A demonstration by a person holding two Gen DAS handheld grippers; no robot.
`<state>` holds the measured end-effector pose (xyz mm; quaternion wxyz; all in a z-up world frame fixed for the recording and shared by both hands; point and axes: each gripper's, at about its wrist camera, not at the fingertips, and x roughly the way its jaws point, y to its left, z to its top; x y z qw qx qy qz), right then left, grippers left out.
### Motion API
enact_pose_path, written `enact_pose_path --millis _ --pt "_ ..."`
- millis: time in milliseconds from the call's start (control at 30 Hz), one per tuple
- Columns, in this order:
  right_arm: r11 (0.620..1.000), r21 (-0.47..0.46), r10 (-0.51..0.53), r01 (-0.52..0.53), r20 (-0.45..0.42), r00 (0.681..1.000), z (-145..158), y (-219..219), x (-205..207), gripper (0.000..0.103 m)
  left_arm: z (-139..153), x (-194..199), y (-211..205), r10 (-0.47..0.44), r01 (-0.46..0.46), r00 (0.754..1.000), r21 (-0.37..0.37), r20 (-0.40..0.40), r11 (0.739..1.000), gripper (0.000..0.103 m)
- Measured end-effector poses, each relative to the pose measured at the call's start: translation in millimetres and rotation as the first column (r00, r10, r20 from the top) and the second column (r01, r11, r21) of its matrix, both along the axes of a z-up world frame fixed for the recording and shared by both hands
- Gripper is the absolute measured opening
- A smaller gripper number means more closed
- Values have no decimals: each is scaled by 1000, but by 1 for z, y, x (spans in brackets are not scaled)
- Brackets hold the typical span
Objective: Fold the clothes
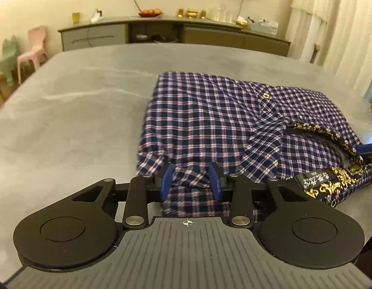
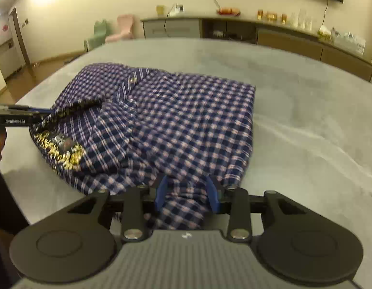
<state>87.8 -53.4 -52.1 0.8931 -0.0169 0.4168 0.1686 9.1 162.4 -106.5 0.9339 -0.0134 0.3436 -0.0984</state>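
**Folded plaid shirt on grey bench, fabric between both sets of jaws**

The plaid shirt [image 1: 210, 120] lies folded into a rough rectangle on the grey bench [image 1: 77, 108]. Its collar, lined in black and gold [image 1: 330, 183], sits at the near edge of the bench, label showing.

Left gripper [image 1: 191, 180]: jaws partly apart, with a bunched fold of the shirt's near hem running between the blue pads [image 1: 167, 180]. The cloth fills the gap and touches both pads; a firm pinch cannot be confirmed.

Right gripper [image 2: 188, 193]: jaws likewise partly apart, a ridge of the near hem between them, cloth against both pads. The picture is slightly blurred here.

In the right wrist view the left gripper's side enters from the left edge, just beside the collar. In the left wrist view a blue tip of the right gripper shows at the right edge, next to the collar.

Background: a long sideboard [image 1: 162, 31] against the wall, a pink chair [image 1: 34, 45] to its left.
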Motion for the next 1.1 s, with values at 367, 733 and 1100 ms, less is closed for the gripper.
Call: enact_pose_path --millis 367,733,1100 --pt "999 -15 45 -43 139 989 22 5 42 47 6 -12 -1 -82 53 979 -155 -184 987 41" --pt "970 68 234 -235 14 972 20 89 -14 43 1 166 -7 169 -177 979 -64 -110 982 34" --pt "999 39 -17 15 47 999 8 20 38 50 43 28 -31 -137 123 990 -273 -32 954 41"
